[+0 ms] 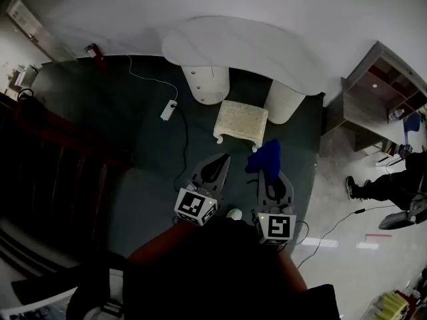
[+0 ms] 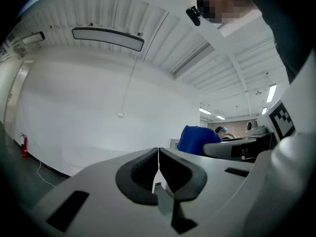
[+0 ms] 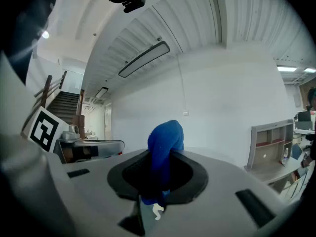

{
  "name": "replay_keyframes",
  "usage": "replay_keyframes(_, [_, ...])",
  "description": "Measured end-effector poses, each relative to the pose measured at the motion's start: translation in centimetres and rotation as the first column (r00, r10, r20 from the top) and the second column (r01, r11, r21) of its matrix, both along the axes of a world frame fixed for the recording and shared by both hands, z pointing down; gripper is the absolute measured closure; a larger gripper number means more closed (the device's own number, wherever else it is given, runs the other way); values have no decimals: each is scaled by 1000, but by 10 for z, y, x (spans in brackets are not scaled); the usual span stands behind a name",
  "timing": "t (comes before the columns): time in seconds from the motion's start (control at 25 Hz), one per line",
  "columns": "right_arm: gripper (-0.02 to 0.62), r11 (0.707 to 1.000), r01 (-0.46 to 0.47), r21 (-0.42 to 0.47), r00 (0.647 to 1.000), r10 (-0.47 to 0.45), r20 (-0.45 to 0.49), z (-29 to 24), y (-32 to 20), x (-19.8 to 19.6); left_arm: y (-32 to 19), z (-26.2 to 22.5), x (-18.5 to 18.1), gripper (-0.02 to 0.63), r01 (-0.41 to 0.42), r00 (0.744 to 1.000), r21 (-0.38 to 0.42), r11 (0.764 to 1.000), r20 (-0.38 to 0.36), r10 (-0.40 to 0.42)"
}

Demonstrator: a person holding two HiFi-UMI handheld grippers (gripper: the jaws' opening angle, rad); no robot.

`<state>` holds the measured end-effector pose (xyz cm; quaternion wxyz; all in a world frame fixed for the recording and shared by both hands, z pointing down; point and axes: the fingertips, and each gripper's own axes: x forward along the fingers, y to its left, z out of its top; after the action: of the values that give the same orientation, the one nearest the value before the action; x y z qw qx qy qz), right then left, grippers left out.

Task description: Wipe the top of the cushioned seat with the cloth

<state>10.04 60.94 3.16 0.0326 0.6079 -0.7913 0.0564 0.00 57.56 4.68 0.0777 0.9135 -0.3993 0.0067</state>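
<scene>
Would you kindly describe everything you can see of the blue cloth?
The blue cloth is soft, deep-blue fabric, bunched into a crumpled lump. The right gripper has its jaws shut on it, with the free end poking past their tips. In the head view it shows beside the near right corner of the cream cushioned seat; contact unclear.

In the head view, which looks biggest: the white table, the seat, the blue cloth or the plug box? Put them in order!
1. white table
2. seat
3. blue cloth
4. plug box
The cloth is held nearer the camera, so its real size is unsure.
</scene>
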Motion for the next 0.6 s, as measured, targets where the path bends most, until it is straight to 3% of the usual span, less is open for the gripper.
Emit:
replay_keyframes(0.24, [511,1000,28,-9,999,-28,47,14,-12,12,-2,3,11,589,2,1000,29,1000,10,-3])
replay_keyframes(0.6, [509,996,37,-76,999,-34,43,38,-62,-1,-49,31,-23,589,60,998,-18,998,36,-60])
